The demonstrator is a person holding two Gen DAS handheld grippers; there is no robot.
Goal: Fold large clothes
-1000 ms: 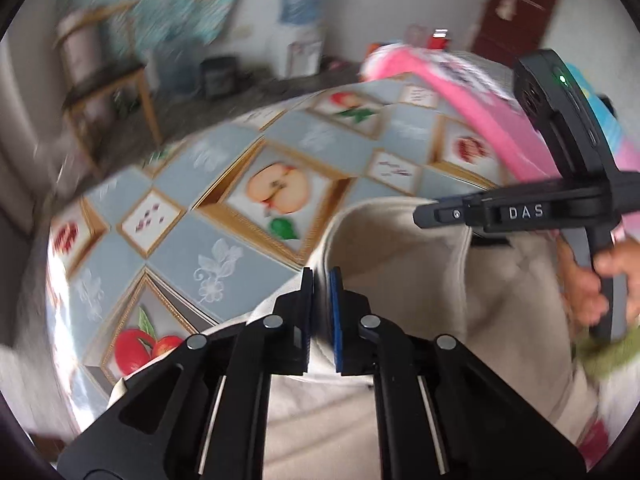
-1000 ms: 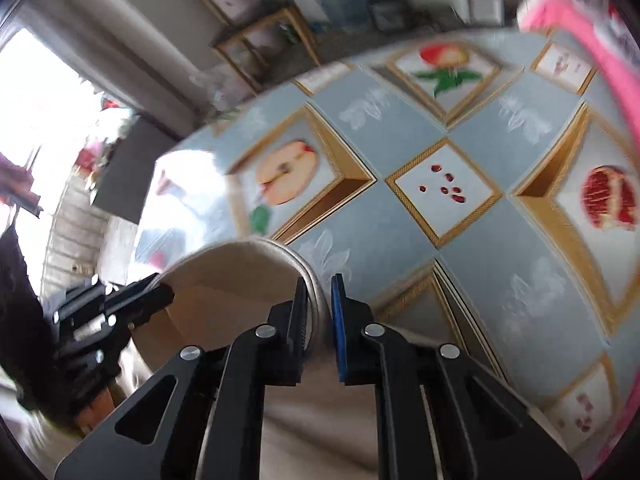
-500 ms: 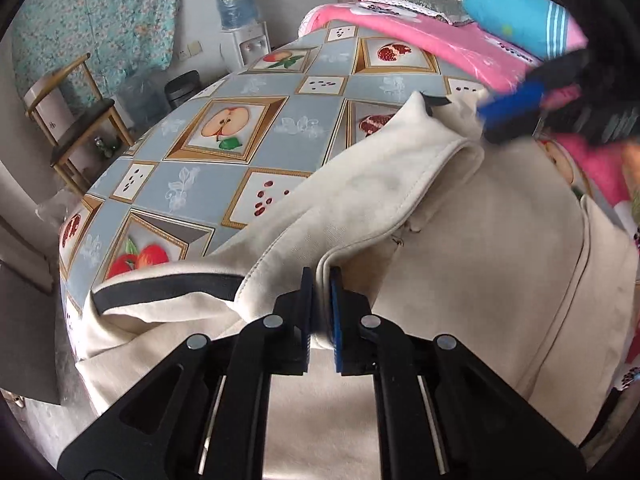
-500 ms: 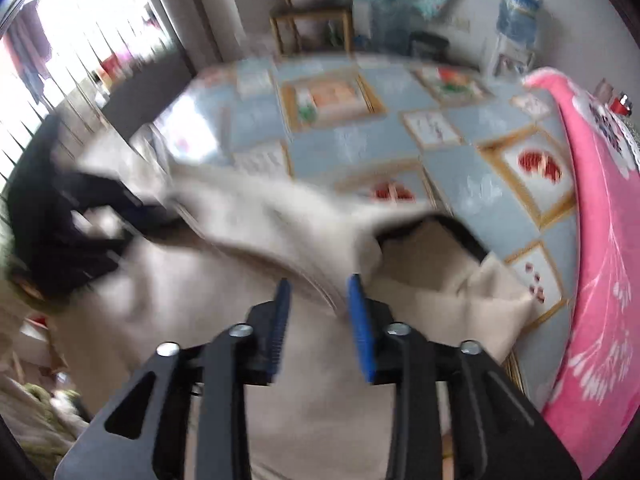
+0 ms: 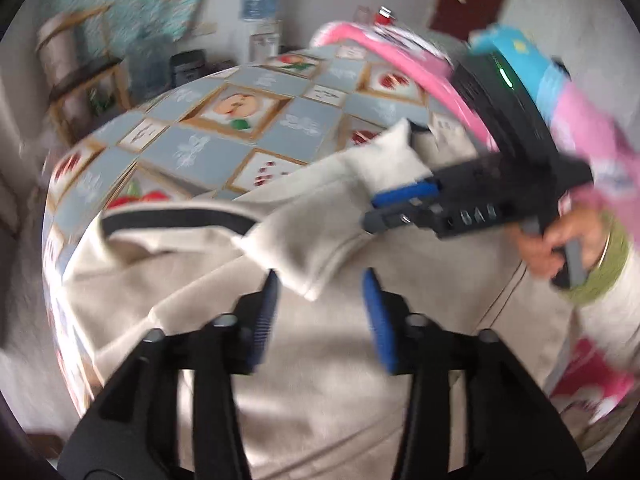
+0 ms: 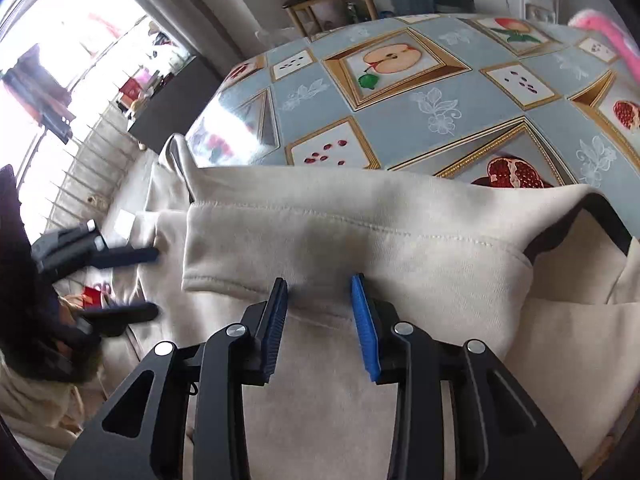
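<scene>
Cream garment (image 5: 400,360) lies spread across the near part of the fruit-patterned tabletop (image 5: 224,148), its folded band draped back over its body. The left gripper (image 5: 320,312) has jaws parted and opening, a corner of the fold between them but not pinched. The right gripper (image 6: 320,316) has jaws apart and narrowing slightly, straddling the stitched hem without clamping it. Risk from here, as a judgement: with neither side gripped, the loose fold could slump or spring open, and a withdrawing blue pad could snag the hem and drag the layer askew. The left wrist view shows the person's hand (image 5: 556,240) on the right gripper's handle, a dark stripe (image 5: 176,216) on the cloth and a pink bundle (image 5: 580,128) at the tabletop's far edge. Only the right wrist view gives the stitching sharply, the dark lining at the garment's opening (image 6: 592,216), and the bright window (image 6: 80,40).
</scene>
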